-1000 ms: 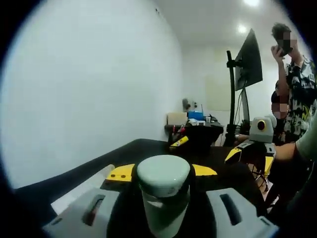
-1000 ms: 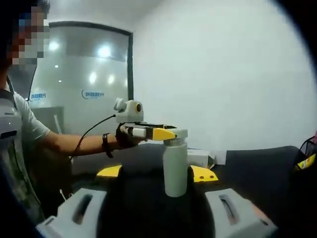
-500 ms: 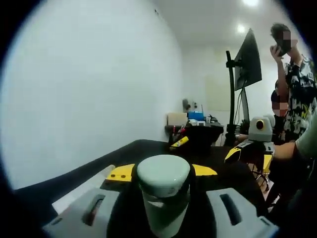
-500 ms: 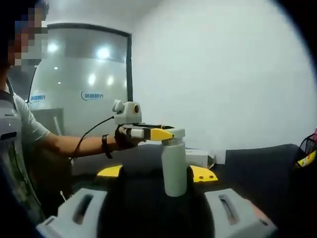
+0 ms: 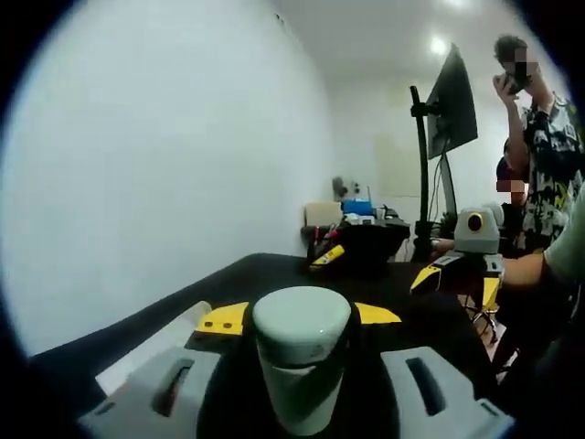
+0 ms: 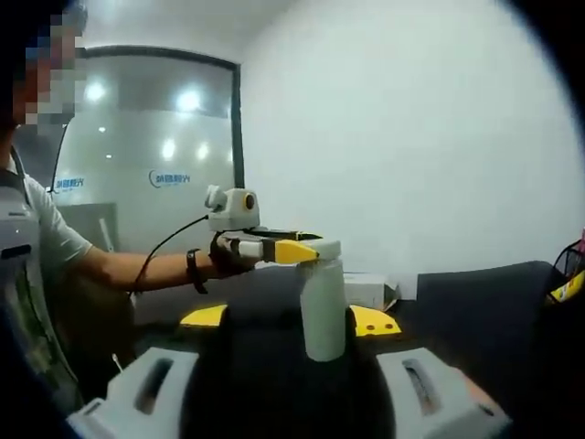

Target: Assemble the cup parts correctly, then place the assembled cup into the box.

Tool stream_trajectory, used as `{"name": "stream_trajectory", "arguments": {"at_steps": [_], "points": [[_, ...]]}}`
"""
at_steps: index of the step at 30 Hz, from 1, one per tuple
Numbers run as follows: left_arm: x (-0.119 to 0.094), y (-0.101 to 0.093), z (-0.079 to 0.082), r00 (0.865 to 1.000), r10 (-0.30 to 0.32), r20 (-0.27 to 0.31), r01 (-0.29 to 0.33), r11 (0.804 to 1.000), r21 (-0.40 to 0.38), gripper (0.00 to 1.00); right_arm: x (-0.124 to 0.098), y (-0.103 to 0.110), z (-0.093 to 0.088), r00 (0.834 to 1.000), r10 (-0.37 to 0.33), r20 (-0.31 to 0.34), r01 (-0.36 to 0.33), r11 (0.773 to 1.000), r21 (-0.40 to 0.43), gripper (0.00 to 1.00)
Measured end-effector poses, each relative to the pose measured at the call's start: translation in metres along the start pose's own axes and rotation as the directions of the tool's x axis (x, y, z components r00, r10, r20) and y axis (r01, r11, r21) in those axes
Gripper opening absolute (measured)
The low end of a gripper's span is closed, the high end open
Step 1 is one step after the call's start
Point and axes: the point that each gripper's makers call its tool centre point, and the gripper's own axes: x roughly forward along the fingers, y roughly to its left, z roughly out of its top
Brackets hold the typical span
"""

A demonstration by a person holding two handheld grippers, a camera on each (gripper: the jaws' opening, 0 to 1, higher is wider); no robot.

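A pale white-green cup (image 5: 302, 347) stands between the jaws of my left gripper (image 5: 300, 316), seen with its rounded lid toward the camera. In the right gripper view the same cup (image 6: 324, 315) hangs upright from the left gripper (image 6: 306, 249), which reaches in from the left and is shut on the cup's top. My right gripper (image 6: 289, 318) is open, its yellow tips wide apart, and the cup is beyond them, not touched. In the left gripper view the right gripper (image 5: 457, 282) hovers off to the right over the black table (image 5: 274, 270).
A white flat box (image 5: 151, 343) lies on the table at the left and shows as the white box (image 6: 370, 288) behind the cup. A monitor on a pole (image 5: 448, 101), desk clutter (image 5: 356, 219) and a standing person (image 5: 548, 146) are beyond. A glass wall (image 6: 146, 165) is behind the arm.
Both views have shifted slightly. The cup stays in the left gripper's hold and sits a little further right in the right gripper view. The right gripper stays open.
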Motion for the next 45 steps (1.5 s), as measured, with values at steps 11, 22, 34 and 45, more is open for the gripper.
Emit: {"name": "stream_trajectory", "arguments": {"at_steps": [11, 22, 34, 45], "points": [[-0.003, 0.001, 0.0, 1.0, -0.005, 0.024, 0.005, 1.0, -0.011, 0.38, -0.001, -0.004, -0.006, 1.0, -0.008, -0.007, 0.009, 1.0, 0.01, 0.47], [0.0, 0.009, 0.003, 0.999, -0.008, 0.044, 0.009, 1.0, -0.017, 0.46, 0.004, -0.007, -0.014, 0.999, -0.026, -0.035, 0.025, 0.999, -0.024, 0.47], [-0.008, -0.003, 0.006, 0.994, 0.1, 0.052, -0.098, 0.995, -0.034, 0.59, 0.038, -0.021, -0.034, 0.993, -0.095, -0.072, 0.083, 0.985, -0.153, 0.58], [-0.012, 0.0, 0.017, 0.988, 0.121, 0.093, -0.117, 0.992, -0.056, 0.58, 0.101, -0.04, -0.064, 0.994, -0.059, -0.095, 0.04, 0.98, -0.193, 0.7]]}}
